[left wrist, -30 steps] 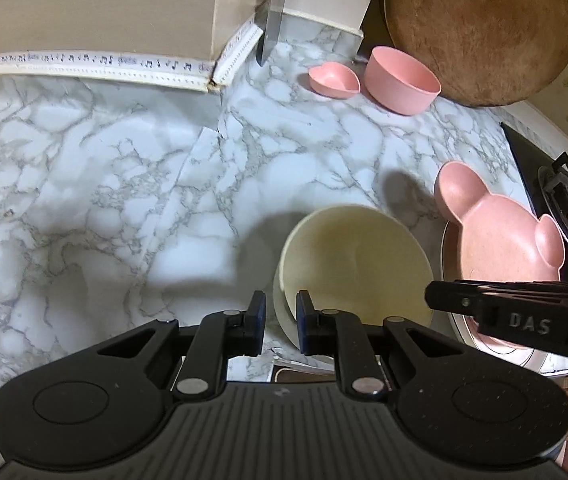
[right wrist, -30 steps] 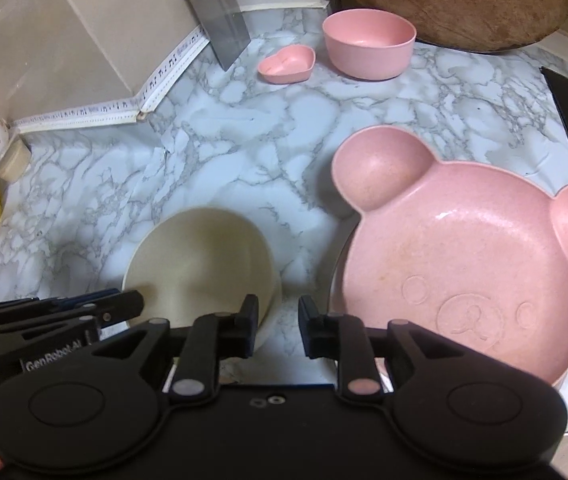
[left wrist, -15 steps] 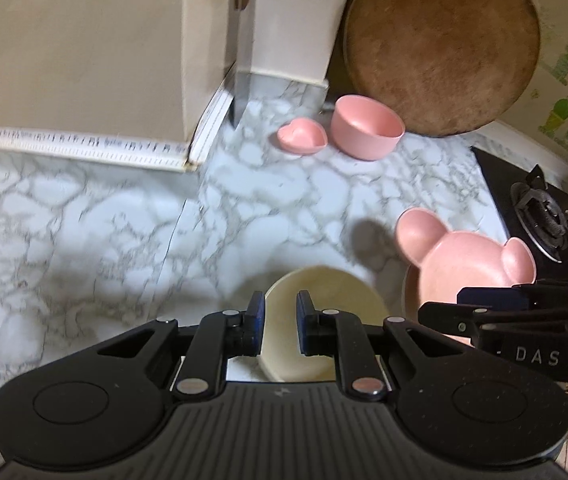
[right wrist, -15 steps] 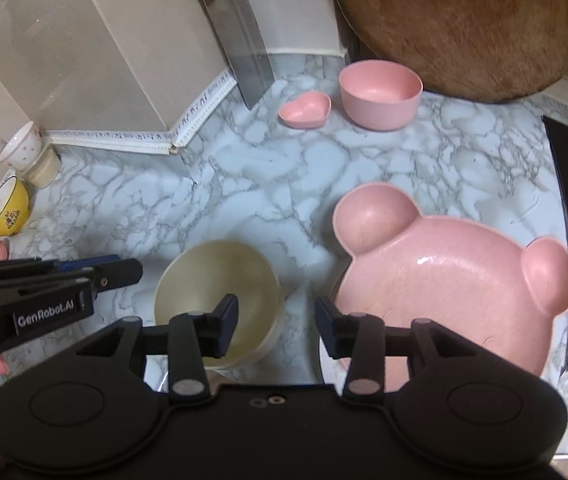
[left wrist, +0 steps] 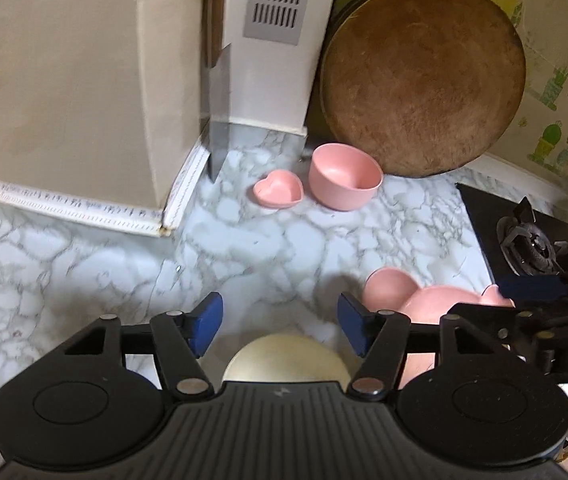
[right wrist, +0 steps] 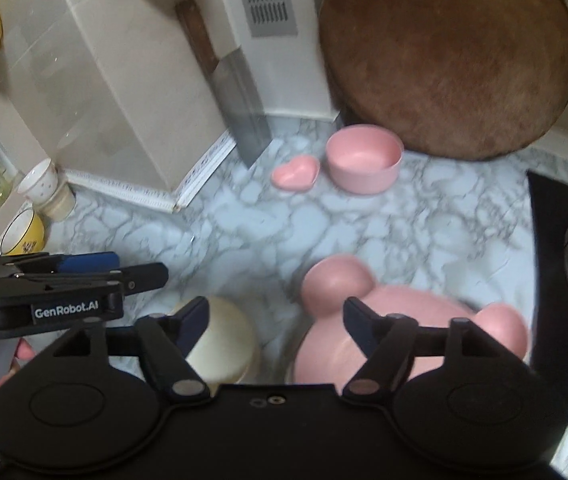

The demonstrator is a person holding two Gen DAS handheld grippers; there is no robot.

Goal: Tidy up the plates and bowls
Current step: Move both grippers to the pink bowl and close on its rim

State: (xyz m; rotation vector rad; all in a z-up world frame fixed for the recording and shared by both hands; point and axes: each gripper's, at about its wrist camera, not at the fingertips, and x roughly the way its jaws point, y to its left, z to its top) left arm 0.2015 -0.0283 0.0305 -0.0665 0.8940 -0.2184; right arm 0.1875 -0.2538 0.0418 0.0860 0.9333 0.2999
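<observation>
Looking along the left gripper, its blue-padded jaws are standing apart with nothing between them — they have just been opening — and the cream round bowl is sitting on the grey-veined marble counter directly below, half hidden by the tool's body. Beside it the pink bear-shaped plate is lying flat, while the pink heart-shaped dish and the pink deep round bowl are waiting side by side, far back near the round wooden chopping board leaning on the wall. Turning to the right wrist view, the right gripper is likewise gaping wide and empty, its jaws having just been spreading, poised over the gap between the cream bowl and the bear plate; the left tool is showing at the left edge. Both tools seem to be heading for the two pink pieces at the back. Doing this well probably means approaching each from above, straddling one wall of the rim squarely, and closing gently — the heart dish looks shallow and light, so a skewed pinch could flip it against its neighbour.
</observation>
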